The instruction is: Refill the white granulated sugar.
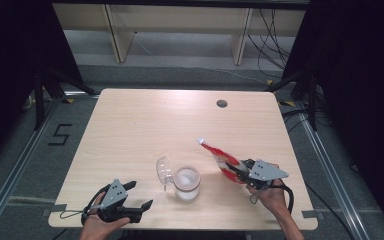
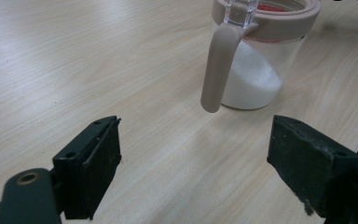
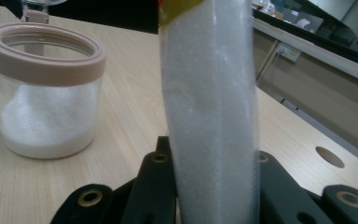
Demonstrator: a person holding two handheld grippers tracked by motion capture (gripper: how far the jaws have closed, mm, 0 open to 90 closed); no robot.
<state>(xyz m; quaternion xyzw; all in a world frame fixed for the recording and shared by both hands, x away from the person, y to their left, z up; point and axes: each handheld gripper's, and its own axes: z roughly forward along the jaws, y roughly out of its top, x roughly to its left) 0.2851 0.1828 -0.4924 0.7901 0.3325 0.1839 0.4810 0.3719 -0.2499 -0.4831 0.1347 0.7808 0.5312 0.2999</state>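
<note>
Black jaws of the right gripper (image 1: 240, 172) are clamped on the lower end of a bag (image 1: 220, 157) w/ white grains, hand low at the table's (image 1: 145, 120) near right edge, bag just right of the jar (image 1: 187, 183). Bag is red-and-white outside, clear and full of white grains in the right gripper view, long axis slanting up and away to the left, its tip raised off the table. Left gripper (image 1: 132, 197) rests by the near left corner, jaws wide apart w/ nothing between, aimed at the jar, which has its lid (image 1: 163, 170) flipped open.
</note>
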